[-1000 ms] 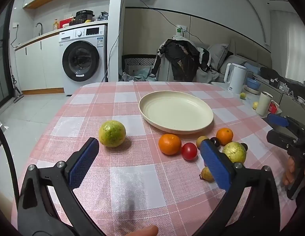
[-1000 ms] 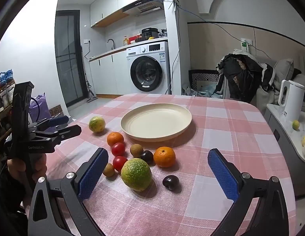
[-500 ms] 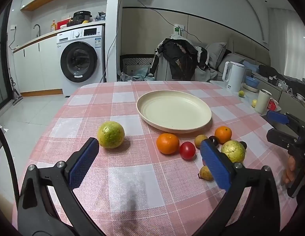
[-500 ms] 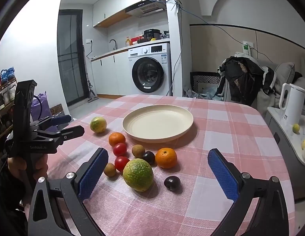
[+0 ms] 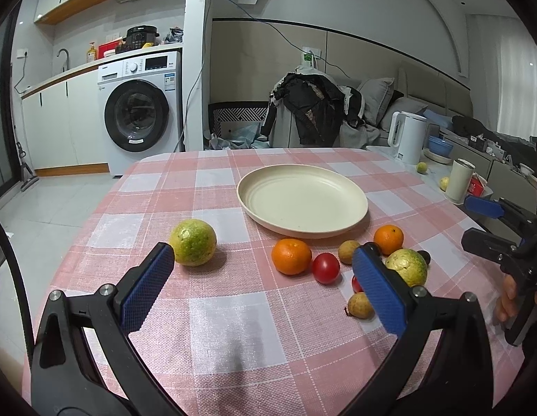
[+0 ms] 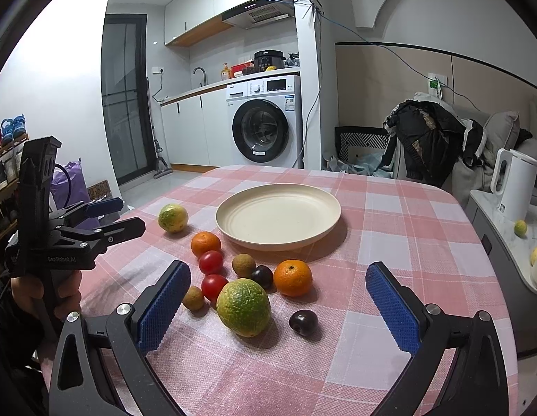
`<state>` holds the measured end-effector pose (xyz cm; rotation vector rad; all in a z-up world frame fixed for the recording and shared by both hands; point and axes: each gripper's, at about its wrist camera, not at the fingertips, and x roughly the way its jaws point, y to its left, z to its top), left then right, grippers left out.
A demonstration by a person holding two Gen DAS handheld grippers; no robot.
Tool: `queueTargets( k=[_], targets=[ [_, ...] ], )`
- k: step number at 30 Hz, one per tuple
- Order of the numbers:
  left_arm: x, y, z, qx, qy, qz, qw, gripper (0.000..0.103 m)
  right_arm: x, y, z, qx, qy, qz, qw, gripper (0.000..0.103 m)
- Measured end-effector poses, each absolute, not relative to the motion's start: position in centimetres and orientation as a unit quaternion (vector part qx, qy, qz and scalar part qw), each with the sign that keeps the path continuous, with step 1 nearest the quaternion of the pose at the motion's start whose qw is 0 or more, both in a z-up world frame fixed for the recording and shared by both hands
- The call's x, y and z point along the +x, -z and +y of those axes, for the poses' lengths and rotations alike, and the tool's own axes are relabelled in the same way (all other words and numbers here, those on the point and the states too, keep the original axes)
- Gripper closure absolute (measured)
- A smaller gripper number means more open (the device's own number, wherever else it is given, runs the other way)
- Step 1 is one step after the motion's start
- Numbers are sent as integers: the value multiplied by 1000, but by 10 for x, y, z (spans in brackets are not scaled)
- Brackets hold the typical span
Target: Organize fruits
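Nearest the right wrist camera, the right gripper [image 6: 278,298] hovers over the pink-and-white checked tablecloth [image 6: 389,228] with its blue-padded fingers [image 6: 389,306] spread wide and nothing between them. Just ahead lies a large green-yellow fruit [image 6: 243,306], with a dark plum [image 6: 303,322] to its right and a small brown fruit [image 6: 193,298] to its left. Behind these sit two red tomatoes [image 6: 214,286], another brown fruit [image 6: 243,265], a second dark plum [image 6: 262,276] and an orange [image 6: 293,277]; a second orange [image 6: 206,243] lies farther back, near the rim of the empty cream plate [image 6: 278,239]. A smaller green-yellow fruit [image 6: 173,217] rests alone to the left of the plate, well apart from the cluster. At the left edge, the left gripper [image 6: 119,216] is held by a hand [image 6: 43,293] above the table's corner; in its own wrist view, the left gripper [image 5: 263,282] likewise has its blue pads parted and grasps nothing, with the lone green-yellow fruit [image 5: 193,251] just beyond its left finger [image 5: 147,291]. No fruit lies on the plate. In the background stand a washing machine [image 6: 263,123], a chair draped with dark clothing [image 6: 431,138] and a white kettle [image 6: 514,183].
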<state>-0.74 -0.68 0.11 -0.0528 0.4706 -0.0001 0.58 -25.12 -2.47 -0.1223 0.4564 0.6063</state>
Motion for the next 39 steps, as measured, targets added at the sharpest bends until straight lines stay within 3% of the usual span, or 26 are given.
queueTargets(
  k=[39],
  targets=[
    [-8, 1, -8, -21, 0, 234, 972, 0, 2, 22, -250, -70, -293, 219, 928, 0]
  ],
)
